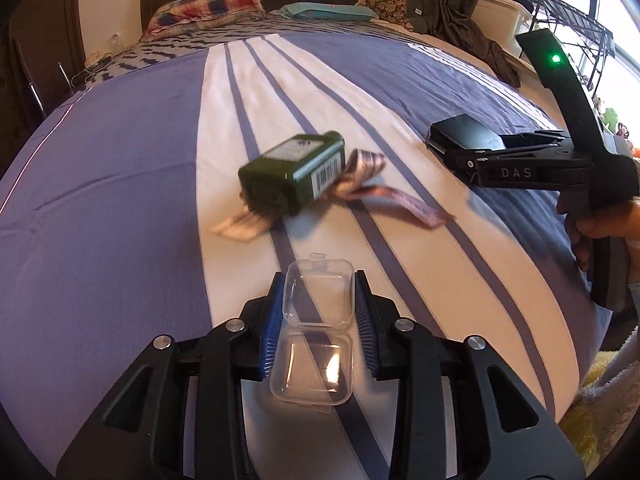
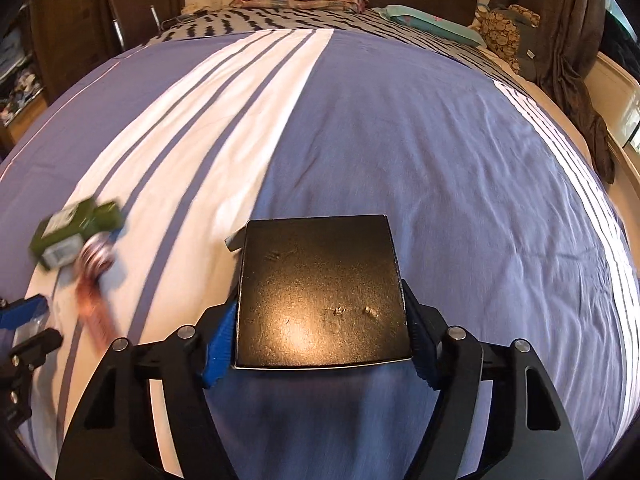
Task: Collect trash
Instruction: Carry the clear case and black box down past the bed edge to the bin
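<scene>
My left gripper (image 1: 319, 280) is shut on a clear plastic hinged box (image 1: 316, 320) and holds it above the striped bed cover. My right gripper (image 2: 320, 312) is shut on a flat black box (image 2: 322, 292); from the left wrist view the same gripper (image 1: 444, 146) holds the black box (image 1: 464, 132) at the right. A dark green box (image 1: 296, 172) lies on its side on the bed cover, on top of a pink-striped wrapper (image 1: 368, 188). Both also show at the left of the right wrist view, the green box (image 2: 76, 232) and the wrapper (image 2: 94, 300), blurred.
The bed (image 1: 120, 160) has a purple and white striped cover, pillows (image 1: 208, 8) and a dark headboard at the far end. A white container (image 1: 504, 16) and a black wire rack (image 1: 568, 28) stand at the right by the window. Dark wooden furniture (image 2: 72, 12) stands at the left.
</scene>
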`<act>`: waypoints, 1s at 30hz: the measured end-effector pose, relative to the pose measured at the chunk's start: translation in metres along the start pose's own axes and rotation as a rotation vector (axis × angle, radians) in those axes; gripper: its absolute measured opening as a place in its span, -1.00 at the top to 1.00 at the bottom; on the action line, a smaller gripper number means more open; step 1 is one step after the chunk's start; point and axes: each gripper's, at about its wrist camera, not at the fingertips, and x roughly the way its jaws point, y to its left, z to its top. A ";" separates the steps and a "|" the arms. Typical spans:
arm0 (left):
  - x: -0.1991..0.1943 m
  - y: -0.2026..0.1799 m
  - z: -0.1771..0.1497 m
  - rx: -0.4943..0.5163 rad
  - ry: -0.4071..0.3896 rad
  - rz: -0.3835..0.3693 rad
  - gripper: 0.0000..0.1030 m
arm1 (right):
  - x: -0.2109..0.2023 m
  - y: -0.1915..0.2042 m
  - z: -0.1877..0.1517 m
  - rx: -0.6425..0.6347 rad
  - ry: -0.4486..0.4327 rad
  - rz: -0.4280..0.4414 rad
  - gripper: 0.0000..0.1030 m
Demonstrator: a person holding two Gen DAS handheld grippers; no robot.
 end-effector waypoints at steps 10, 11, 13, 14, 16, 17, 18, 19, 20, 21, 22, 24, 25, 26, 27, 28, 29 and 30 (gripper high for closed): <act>-0.044 -0.021 -0.045 -0.003 -0.006 -0.005 0.39 | -0.066 0.008 -0.068 0.015 -0.053 0.068 -0.39; -0.049 -0.025 -0.052 -0.004 -0.009 -0.010 0.39 | -0.073 0.008 -0.076 0.023 -0.061 0.081 -0.39; -0.058 -0.032 -0.062 -0.006 -0.014 -0.016 0.39 | -0.088 0.011 -0.095 0.036 -0.077 0.109 -0.39; -0.064 -0.035 -0.069 -0.008 -0.017 -0.019 0.39 | -0.093 0.012 -0.102 0.040 -0.082 0.118 -0.39; -0.074 -0.042 -0.082 -0.008 -0.025 -0.020 0.39 | -0.106 0.016 -0.119 0.049 -0.094 0.141 -0.39; -0.077 -0.045 -0.086 -0.007 -0.028 -0.019 0.39 | -0.112 0.018 -0.127 0.054 -0.100 0.155 -0.39; -0.080 -0.048 -0.092 -0.008 -0.031 -0.020 0.39 | -0.117 0.021 -0.135 0.057 -0.105 0.165 -0.39; -0.084 -0.051 -0.097 -0.010 -0.033 -0.022 0.39 | -0.122 0.024 -0.145 0.062 -0.110 0.178 -0.39; -0.088 -0.053 -0.104 -0.012 -0.036 -0.024 0.39 | -0.128 0.027 -0.156 0.069 -0.114 0.187 -0.39; -0.091 -0.056 -0.110 -0.014 -0.038 -0.025 0.39 | -0.132 0.028 -0.163 0.075 -0.117 0.194 -0.39; -0.094 -0.059 -0.114 -0.015 -0.038 -0.025 0.39 | -0.136 0.029 -0.172 0.085 -0.118 0.205 -0.39; -0.100 -0.064 -0.127 -0.013 -0.037 -0.030 0.39 | -0.143 0.032 -0.187 0.099 -0.120 0.227 -0.39; -0.103 -0.066 -0.132 -0.012 -0.037 -0.032 0.39 | -0.146 0.033 -0.195 0.104 -0.119 0.233 -0.39; -0.105 -0.068 -0.138 -0.011 -0.036 -0.033 0.39 | -0.148 0.036 -0.203 0.105 -0.116 0.238 -0.39; -0.108 -0.070 -0.144 -0.012 -0.034 -0.037 0.39 | -0.148 0.038 -0.209 0.105 -0.111 0.243 -0.39; -0.109 -0.072 -0.149 -0.013 -0.031 -0.040 0.39 | -0.148 0.041 -0.216 0.105 -0.103 0.254 -0.39; -0.111 -0.075 -0.157 -0.012 -0.025 -0.044 0.39 | -0.148 0.043 -0.224 0.108 -0.092 0.263 -0.39; -0.111 -0.077 -0.162 -0.012 -0.019 -0.046 0.39 | -0.147 0.045 -0.229 0.110 -0.084 0.268 -0.39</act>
